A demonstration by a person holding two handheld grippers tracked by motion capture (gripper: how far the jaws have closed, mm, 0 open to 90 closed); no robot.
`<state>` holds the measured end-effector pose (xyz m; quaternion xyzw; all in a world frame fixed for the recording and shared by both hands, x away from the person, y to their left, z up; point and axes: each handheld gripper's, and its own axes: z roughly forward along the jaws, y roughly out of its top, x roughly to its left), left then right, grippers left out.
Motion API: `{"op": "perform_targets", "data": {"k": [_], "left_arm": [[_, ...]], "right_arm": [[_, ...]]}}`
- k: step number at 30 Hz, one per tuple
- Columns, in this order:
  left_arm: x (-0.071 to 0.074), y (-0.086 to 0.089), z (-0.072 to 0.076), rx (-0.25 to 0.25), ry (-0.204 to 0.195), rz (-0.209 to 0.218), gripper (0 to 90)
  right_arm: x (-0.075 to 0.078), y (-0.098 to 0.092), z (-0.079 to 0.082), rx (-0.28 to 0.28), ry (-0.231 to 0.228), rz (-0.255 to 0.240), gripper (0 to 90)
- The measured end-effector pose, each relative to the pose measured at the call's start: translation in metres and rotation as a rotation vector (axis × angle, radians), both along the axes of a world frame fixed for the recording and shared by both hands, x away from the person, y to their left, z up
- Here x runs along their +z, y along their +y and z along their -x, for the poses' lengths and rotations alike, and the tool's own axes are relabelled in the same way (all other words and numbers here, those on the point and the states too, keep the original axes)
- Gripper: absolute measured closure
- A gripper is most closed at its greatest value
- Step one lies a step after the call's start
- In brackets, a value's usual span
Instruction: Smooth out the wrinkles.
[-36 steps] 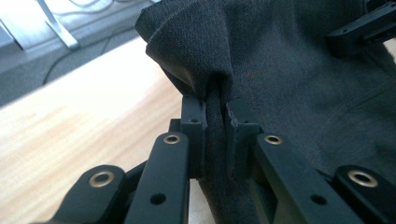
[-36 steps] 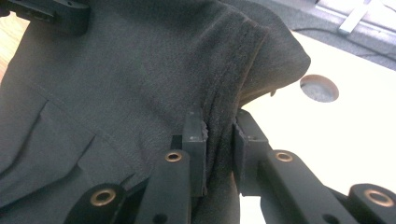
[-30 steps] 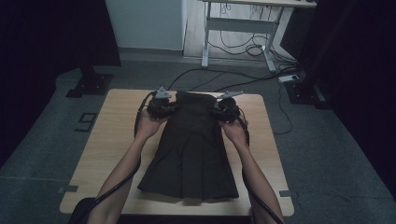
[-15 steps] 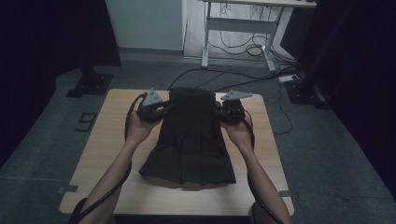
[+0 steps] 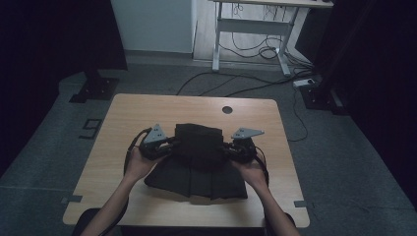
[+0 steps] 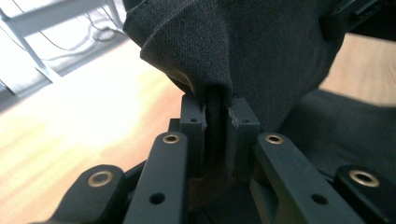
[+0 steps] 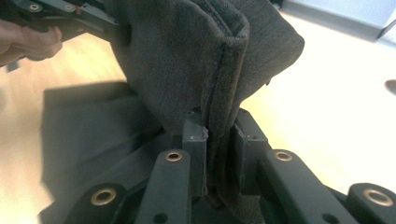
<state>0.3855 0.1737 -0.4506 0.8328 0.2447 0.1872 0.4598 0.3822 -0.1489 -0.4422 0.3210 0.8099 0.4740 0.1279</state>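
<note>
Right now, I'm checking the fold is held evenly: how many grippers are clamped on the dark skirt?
2. The left gripper pinches the left edge of the dark skirt, and the right gripper pinches its right edge, both over the table. Each gripper view shows fabric squeezed between shut jaws.

Light wooden table (image 5: 123,123) with rounded corners, standing on grey floor (image 5: 44,162). Round dark hole (image 5: 226,109) in the top near the far edge. Dark pleated skirt (image 5: 196,179) lying on the near half, hem spread flat toward the near edge, far part lifted up and folding back over it. Rest of the wood bare.
</note>
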Motion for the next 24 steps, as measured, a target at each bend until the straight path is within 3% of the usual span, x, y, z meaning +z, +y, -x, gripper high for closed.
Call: {"op": "perform_targets", "data": {"k": [11,15,16,20,24], "left_arm": [[-0.047,0.006,0.030,-0.062,0.118,-0.056,77.7],[-0.053,0.006,0.035,-0.075,0.141,-0.075,74.1],[-0.052,0.008,0.035,-0.073,0.145,-0.067,70.1],[-0.045,0.022,0.038,-0.053,0.148,-0.028,47.2],[-0.042,0.046,0.040,-0.027,0.154,-0.025,35.8]], "right_arm": [[-0.056,0.001,0.029,0.053,0.120,0.005,77.9],[-0.071,0.000,0.032,0.065,0.161,0.003,76.7],[-0.073,-0.001,0.032,0.069,0.171,-0.007,74.7],[-0.072,-0.009,0.035,0.068,0.176,-0.013,49.7],[-0.068,-0.024,0.041,0.068,0.155,0.014,35.0]]}}
